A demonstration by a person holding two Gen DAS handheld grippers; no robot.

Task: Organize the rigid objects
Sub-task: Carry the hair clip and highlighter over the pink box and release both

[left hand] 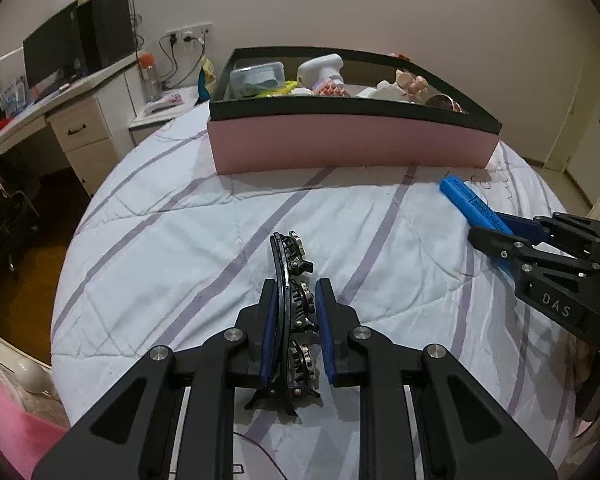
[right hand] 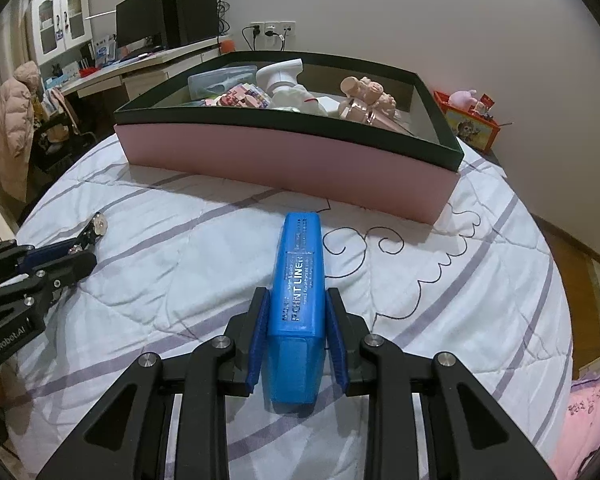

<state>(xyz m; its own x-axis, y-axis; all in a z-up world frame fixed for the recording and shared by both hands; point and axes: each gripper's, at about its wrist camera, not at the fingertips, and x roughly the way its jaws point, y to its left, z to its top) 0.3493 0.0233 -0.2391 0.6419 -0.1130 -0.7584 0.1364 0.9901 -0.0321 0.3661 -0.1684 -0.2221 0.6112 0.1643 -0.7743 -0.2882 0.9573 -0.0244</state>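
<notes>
A pink box with a black rim (left hand: 352, 148) sits on a bed covered by a white quilt with lilac stripes (left hand: 160, 240); every place below is given from that box. It already holds several things, among them a white spray bottle (left hand: 322, 68), a clear lidded tub (left hand: 256, 76) and a pale figurine (right hand: 366, 92).

On the near side of the box, and apart from it, are two grippers, each with an object.

The left gripper (left hand: 298, 328) has its jaws drawn in on a black hair clip with metal studs (left hand: 294, 300). The clip's long axis runs straight out from the jaws toward the box's near wall. The left blue pad lies against the clip's curved back; whether the right pad touches its studded side is hard to tell.

The right gripper (right hand: 296, 338) has its jaws closed on the flat sides of a blue highlighter (right hand: 298, 280) marked "POINT LINER". The highlighter's long axis also points at the box, its far tip lying near the pink wall above the quilt.

Judging by this, both objects are gripped and the box lies directly ahead of each; the highlighter looks nearer to it, so the right hand has the shorter carry over the rim.
</notes>
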